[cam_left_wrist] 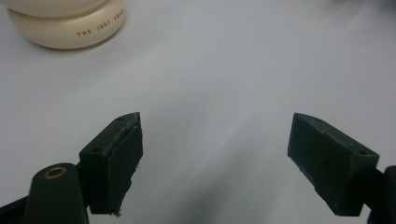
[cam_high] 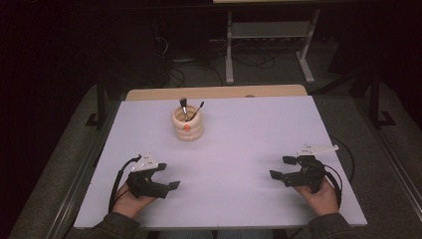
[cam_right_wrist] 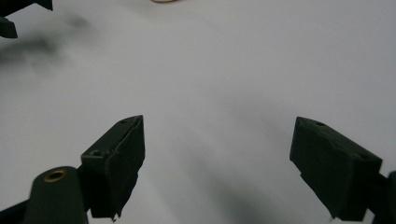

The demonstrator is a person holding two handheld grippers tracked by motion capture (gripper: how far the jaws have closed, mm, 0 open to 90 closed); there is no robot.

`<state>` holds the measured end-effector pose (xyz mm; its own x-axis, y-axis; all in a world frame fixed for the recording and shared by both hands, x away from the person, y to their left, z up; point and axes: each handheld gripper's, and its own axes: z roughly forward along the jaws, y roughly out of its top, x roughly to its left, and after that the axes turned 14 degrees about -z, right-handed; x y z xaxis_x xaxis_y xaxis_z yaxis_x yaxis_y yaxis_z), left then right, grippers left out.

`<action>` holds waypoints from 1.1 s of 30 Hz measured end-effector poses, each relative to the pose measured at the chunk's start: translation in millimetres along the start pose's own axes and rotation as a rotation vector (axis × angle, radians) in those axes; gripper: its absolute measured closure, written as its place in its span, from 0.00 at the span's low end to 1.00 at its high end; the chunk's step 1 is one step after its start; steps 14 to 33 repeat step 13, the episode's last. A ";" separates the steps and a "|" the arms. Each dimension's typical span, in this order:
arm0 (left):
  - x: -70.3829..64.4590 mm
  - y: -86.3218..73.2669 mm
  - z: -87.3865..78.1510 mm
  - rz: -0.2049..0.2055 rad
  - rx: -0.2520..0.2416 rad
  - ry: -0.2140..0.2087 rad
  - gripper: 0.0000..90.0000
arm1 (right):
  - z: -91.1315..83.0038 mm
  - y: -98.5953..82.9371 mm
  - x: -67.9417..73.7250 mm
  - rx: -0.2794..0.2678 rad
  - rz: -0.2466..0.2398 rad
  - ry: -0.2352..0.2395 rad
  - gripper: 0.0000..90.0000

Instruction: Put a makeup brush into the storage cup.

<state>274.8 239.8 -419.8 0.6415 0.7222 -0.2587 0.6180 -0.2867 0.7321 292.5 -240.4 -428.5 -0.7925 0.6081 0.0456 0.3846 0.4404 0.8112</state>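
Note:
A cream ribbed holder (cam_high: 187, 124) stands at the back middle of the white board (cam_high: 239, 144), with two dark-handled brushes (cam_high: 185, 107) sticking up out of it. Its base (cam_left_wrist: 70, 28) carries small orange lettering in the left gripper view. My left gripper (cam_high: 168, 175) rests near the front left edge, held in a hand, jaws wide apart with nothing between them. My right gripper (cam_high: 282, 167) sits at the front right, also open and empty. Bare board lies between the jaws of the left gripper (cam_left_wrist: 215, 154) and of the right gripper (cam_right_wrist: 217, 158).
A wooden table edge (cam_high: 214, 91) shows behind the board. Beyond it stand a grey metal frame (cam_high: 268, 45) and cables on the dark floor. A tip of the other gripper (cam_right_wrist: 18, 14) shows at the top left of the right gripper view.

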 end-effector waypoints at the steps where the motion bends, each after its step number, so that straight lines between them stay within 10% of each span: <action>1: -0.2 -0.8 0.1 -0.002 -0.002 0.000 0.20 | -0.7 -2.4 1.1 -0.001 0.002 0.000 0.19; 33: 1.0 -2.2 -1.4 0.006 -0.024 0.000 0.20 | -5.5 -5.1 9.2 -0.015 -0.028 -0.007 0.18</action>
